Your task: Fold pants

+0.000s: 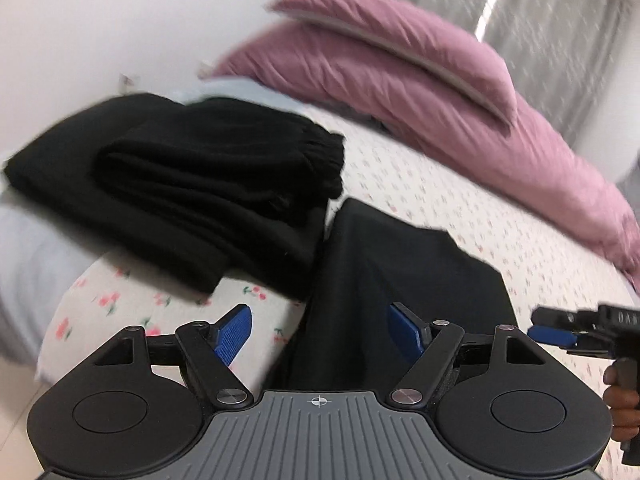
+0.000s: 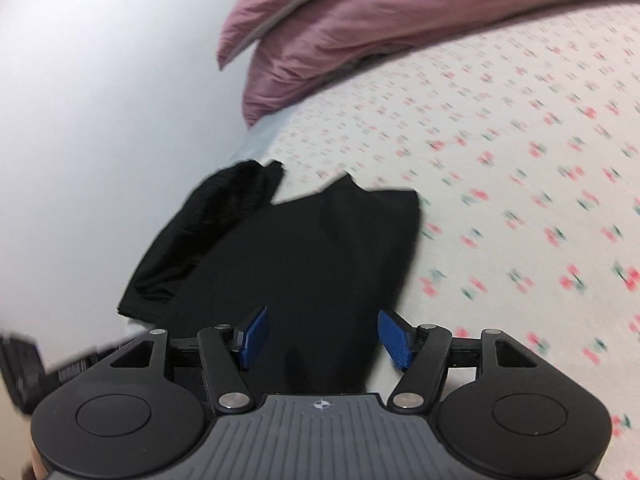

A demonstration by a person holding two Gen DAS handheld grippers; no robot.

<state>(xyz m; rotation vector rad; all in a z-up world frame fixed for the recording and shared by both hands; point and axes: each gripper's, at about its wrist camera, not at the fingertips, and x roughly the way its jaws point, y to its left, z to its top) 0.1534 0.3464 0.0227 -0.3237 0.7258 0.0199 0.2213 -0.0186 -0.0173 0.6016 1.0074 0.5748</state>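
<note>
A smooth black pair of pants (image 1: 400, 280) lies folded on the flowered bed sheet (image 1: 440, 208), right in front of both grippers. My left gripper (image 1: 320, 336) is open above its near left edge, and its blue pads (image 1: 234, 334) touch nothing. In the right wrist view the same pants (image 2: 320, 248) spread ahead of my right gripper (image 2: 322, 338). It is open too, its pads (image 2: 394, 338) apart over the cloth without pressing it. The right gripper (image 1: 560, 332) also shows at the right edge of the left wrist view, held by a hand.
A second black garment with a ribbed cuff (image 1: 180, 184) lies folded to the left, touching the pants; it also shows as the ribbed garment (image 2: 224, 220). A pink duvet (image 1: 400, 80) is heaped at the back. White wall (image 2: 100, 120) on the left, curtain (image 1: 560, 20) behind.
</note>
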